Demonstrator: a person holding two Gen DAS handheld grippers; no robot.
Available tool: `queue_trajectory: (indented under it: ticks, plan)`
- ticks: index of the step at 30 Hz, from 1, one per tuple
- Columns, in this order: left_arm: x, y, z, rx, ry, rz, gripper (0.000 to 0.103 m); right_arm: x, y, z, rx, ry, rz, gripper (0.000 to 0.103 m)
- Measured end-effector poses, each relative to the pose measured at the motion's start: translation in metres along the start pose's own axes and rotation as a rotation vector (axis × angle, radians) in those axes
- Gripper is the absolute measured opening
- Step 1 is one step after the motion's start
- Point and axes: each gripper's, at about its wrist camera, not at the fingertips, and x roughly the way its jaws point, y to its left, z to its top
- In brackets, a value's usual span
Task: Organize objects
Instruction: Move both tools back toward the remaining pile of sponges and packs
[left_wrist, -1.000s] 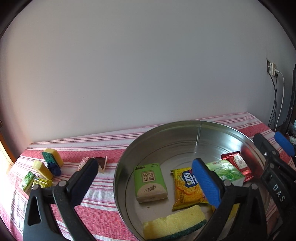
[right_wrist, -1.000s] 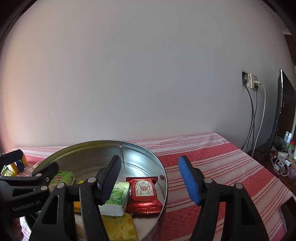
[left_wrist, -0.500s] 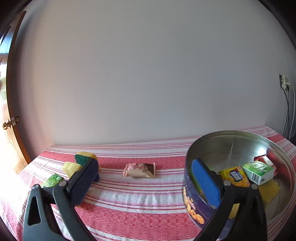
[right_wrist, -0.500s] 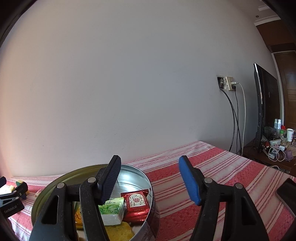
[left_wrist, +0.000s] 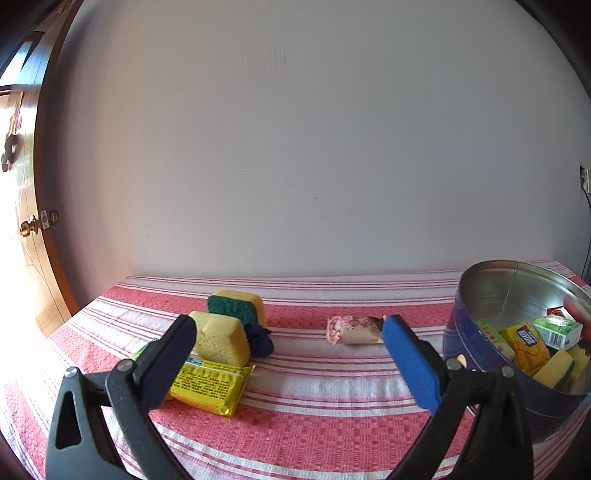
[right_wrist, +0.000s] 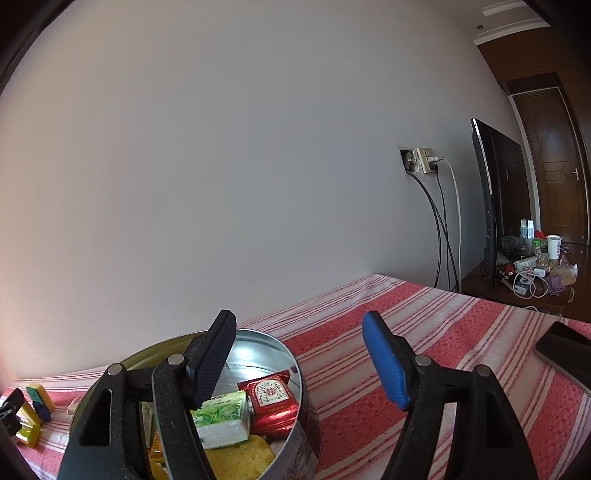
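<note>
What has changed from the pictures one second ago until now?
The left hand-held gripper swung left, away from the round metal tin, toward the loose yellow sponges and yellow packet. The right hand-held gripper turned rightward beside the tin. Both remain open and empty; the tin's contents look unchanged.

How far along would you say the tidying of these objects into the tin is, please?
Done: the round metal tin holds a red snack packet and green tissue pack. In hand: nothing; the left hand-held gripper is open. Left: two yellow sponges, yellow packet, pink wrapped snack.
</note>
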Motion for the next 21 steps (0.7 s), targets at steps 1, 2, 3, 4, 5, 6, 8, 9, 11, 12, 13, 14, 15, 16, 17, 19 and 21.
queue_trajectory:
  ticks: [1,2,3,4,5,6,8,9,11,12,13,14,15,16,17,19,21]
  plan:
    - [0.000,0.005,0.000,-0.002,-0.001,0.010,0.102,-0.005,0.005,-0.002,0.001,-0.010,0.007,0.073]
    - [0.001,0.010,0.000,-0.007,-0.001,0.015,0.102,-0.008,0.010,-0.004,0.001,-0.016,0.015,0.073]
    - [0.002,0.015,0.000,-0.012,0.001,0.019,0.102,-0.011,0.017,-0.006,-0.001,-0.015,0.027,0.073]
    - [0.003,0.020,0.000,-0.017,0.004,0.023,0.102,-0.014,0.025,-0.008,-0.004,-0.009,0.043,0.073]
    - [0.004,0.024,-0.001,-0.023,0.007,0.024,0.102,-0.017,0.033,-0.010,-0.008,-0.004,0.058,0.073]
    - [0.005,0.029,-0.001,-0.029,0.010,0.022,0.102,-0.020,0.040,-0.013,-0.015,-0.005,0.071,0.073]
    - [0.007,0.038,-0.001,-0.038,0.017,0.020,0.102,-0.026,0.058,-0.017,-0.036,-0.008,0.092,0.073]
    - [0.007,0.043,-0.002,-0.041,0.018,0.022,0.101,-0.028,0.067,-0.019,-0.050,-0.008,0.100,0.073]
    - [0.009,0.052,-0.002,-0.043,0.018,0.032,0.101,-0.031,0.086,-0.024,-0.079,-0.004,0.126,0.073]
    - [0.010,0.057,-0.002,-0.044,0.019,0.038,0.101,-0.032,0.095,-0.026,-0.091,-0.002,0.138,0.073]
    - [0.012,0.062,-0.002,-0.047,0.021,0.040,0.100,-0.033,0.103,-0.029,-0.100,0.002,0.154,0.073]
    - [0.015,0.067,-0.003,-0.050,0.024,0.042,0.100,-0.034,0.112,-0.031,-0.107,0.007,0.169,0.073]
    - [0.017,0.072,-0.003,-0.055,0.028,0.043,0.100,-0.035,0.120,-0.034,-0.112,0.015,0.186,0.073]
    - [0.019,0.077,-0.003,-0.061,0.034,0.044,0.100,-0.036,0.128,-0.037,-0.114,0.025,0.202,0.073]
    - [0.021,0.083,-0.003,-0.067,0.040,0.046,0.100,-0.036,0.136,-0.040,-0.118,0.040,0.219,0.073]
    - [0.025,0.093,-0.004,-0.076,0.053,0.053,0.100,-0.035,0.152,-0.046,-0.134,0.064,0.243,0.073]
    - [0.030,0.105,-0.005,-0.076,0.064,0.066,0.100,-0.036,0.168,-0.051,-0.151,0.077,0.259,0.073]
